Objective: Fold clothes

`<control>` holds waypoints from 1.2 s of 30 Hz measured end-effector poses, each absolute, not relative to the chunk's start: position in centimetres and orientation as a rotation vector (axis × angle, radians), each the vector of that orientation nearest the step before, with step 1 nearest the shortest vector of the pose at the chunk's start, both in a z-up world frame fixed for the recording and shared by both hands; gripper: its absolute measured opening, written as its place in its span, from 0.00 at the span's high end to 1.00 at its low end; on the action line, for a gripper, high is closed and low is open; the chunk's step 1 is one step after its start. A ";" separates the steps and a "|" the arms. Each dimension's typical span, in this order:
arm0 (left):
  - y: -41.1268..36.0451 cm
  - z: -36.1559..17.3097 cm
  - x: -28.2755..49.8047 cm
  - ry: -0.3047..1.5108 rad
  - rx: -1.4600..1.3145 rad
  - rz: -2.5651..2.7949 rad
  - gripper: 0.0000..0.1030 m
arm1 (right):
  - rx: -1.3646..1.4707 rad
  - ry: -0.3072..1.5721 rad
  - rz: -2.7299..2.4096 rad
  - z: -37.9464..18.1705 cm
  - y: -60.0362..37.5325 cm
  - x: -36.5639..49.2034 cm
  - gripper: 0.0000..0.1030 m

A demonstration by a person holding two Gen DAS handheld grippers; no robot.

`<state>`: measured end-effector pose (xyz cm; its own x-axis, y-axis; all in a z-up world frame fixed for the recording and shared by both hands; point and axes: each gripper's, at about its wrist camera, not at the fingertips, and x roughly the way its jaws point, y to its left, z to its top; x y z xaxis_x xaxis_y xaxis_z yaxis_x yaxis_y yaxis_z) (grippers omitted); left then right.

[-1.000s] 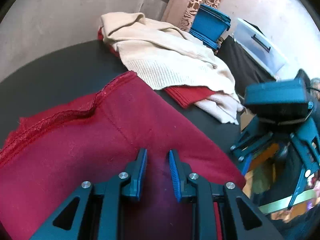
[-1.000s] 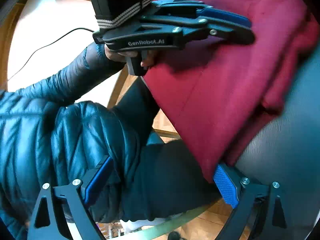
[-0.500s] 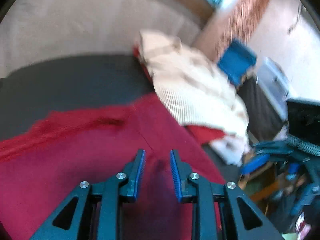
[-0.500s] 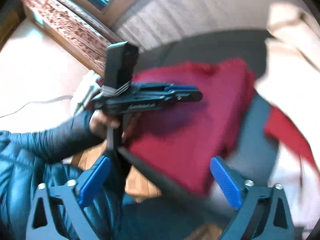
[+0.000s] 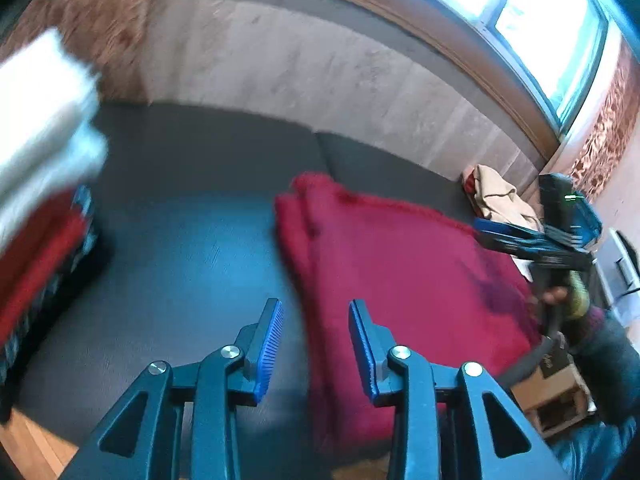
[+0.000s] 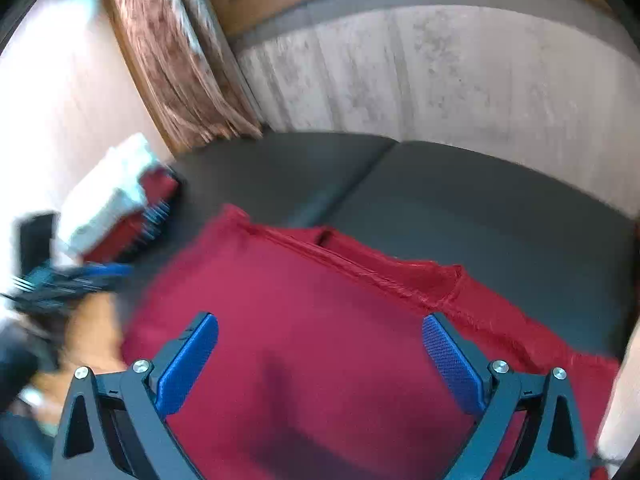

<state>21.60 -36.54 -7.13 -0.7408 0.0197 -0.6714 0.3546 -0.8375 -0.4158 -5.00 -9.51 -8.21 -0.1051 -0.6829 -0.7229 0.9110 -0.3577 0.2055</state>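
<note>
The red garment (image 5: 400, 264) is lying folded on the dark bench (image 5: 192, 248) as the left gripper (image 5: 316, 344), jaws now wider and empty, is swinging left off it while the right gripper (image 6: 320, 364) is hovering wide apart above it, suggesting this fold is done

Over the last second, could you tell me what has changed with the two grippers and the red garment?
The left gripper swung left off the red garment; its jaws, narrowly apart over the cloth before, now stand wider over the garment's left edge and the dark surface. The right gripper turned from the front edge to hover over the garment. Unchanged: right jaws wide open, garment lying folded, nothing gripped.
</note>
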 end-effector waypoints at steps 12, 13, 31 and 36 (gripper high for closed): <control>-35.1 -11.2 22.5 1.173 1.177 -2.835 0.67 | 0.963 0.348 -1.764 -12.5 -9.6 -6.7 0.00; -34.9 -11.3 22.5 1.152 1.204 -2.825 0.69 | 0.961 0.351 -1.767 -12.6 -9.7 -6.6 0.00; -36.9 -11.0 22.3 1.145 1.208 -2.673 0.74 | 0.955 0.301 -1.766 -13.1 -9.4 -7.1 0.00; -39.3 -9.6 19.7 1.118 1.091 -2.674 0.66 | 0.959 0.292 -1.803 -13.1 -9.6 -7.5 0.00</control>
